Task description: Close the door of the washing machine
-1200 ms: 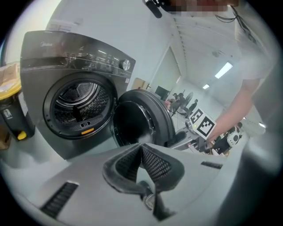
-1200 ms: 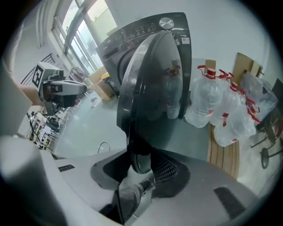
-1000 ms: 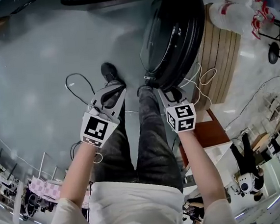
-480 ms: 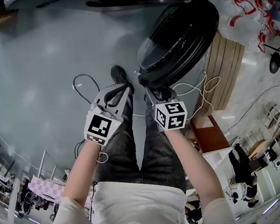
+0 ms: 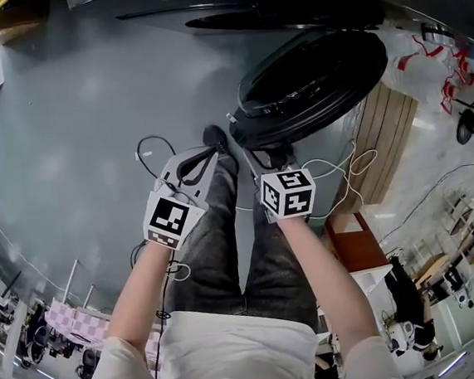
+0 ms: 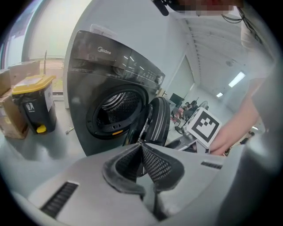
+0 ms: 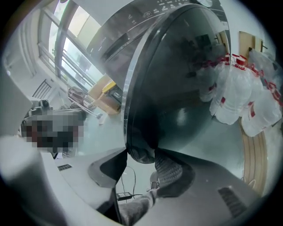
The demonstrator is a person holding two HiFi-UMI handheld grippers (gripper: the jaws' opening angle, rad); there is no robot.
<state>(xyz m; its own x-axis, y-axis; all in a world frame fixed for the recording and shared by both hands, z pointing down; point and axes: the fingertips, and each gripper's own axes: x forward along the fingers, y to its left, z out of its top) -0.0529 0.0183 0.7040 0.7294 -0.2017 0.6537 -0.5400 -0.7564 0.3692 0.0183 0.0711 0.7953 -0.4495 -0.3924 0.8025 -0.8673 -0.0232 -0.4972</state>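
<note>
Right gripper (image 7: 141, 160) is opening its jaws around the lower rim of the washing machine's door (image 5: 310, 77), and the rim is lying between the two pads. The left gripper (image 6: 140, 145) is hovering just beside it, its jaws pressed together on nothing.

The door is standing ajar, swung out from the front of the washing machine (image 6: 88, 75), with a gap showing between its edge and the round drum opening (image 6: 116, 110). In the head view, bare grey floor (image 5: 65, 134) is spreading wide on the door's left, crossed only by a loop of black cable (image 5: 154, 147). On the door's right, a slatted wooden board (image 5: 385, 128) and white plastic bags (image 7: 239, 101) are crowding close. The person's legs (image 5: 226, 244) are standing just below the door's edge.

Only the left gripper view is showing the drum, along with a yellow-lidded bin (image 6: 33, 103) and a cardboard box (image 6: 9, 119) sitting beside the machine. Only the right gripper view is showing the rim between the jaws; the head view is giving just that gripper's back meeting the door's edge.
</note>
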